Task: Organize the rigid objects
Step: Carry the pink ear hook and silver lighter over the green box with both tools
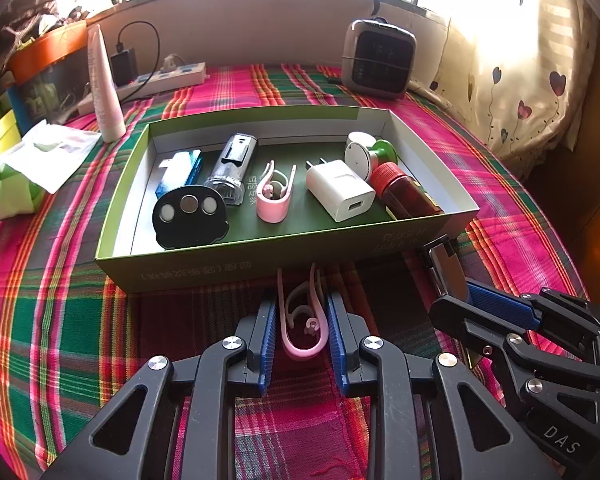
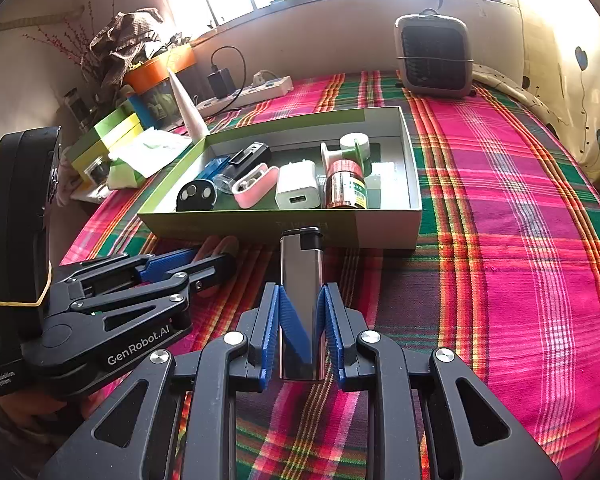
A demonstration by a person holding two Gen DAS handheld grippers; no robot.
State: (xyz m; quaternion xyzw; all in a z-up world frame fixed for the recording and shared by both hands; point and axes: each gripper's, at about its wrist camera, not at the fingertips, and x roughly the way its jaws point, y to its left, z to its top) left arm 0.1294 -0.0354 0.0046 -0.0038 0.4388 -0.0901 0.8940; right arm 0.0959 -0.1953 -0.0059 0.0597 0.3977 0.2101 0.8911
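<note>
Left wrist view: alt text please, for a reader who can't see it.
The left gripper is shut on a pink clip just in front of a green tray on a plaid cloth. The tray holds a second pink clip, a white charger, a brown bottle and other small items. At right, the right gripper holds a silver lighter.

A bed or table, it cannot be told which, is covered by a bright checked cloth (image 1: 500, 184). On the cloth are set a green box (image 1: 228, 268), a small heater (image 1: 380, 58), a power strip (image 1: 168, 78), a pink tube (image 1: 104, 88) and a tissue pack (image 1: 40, 160).
</note>
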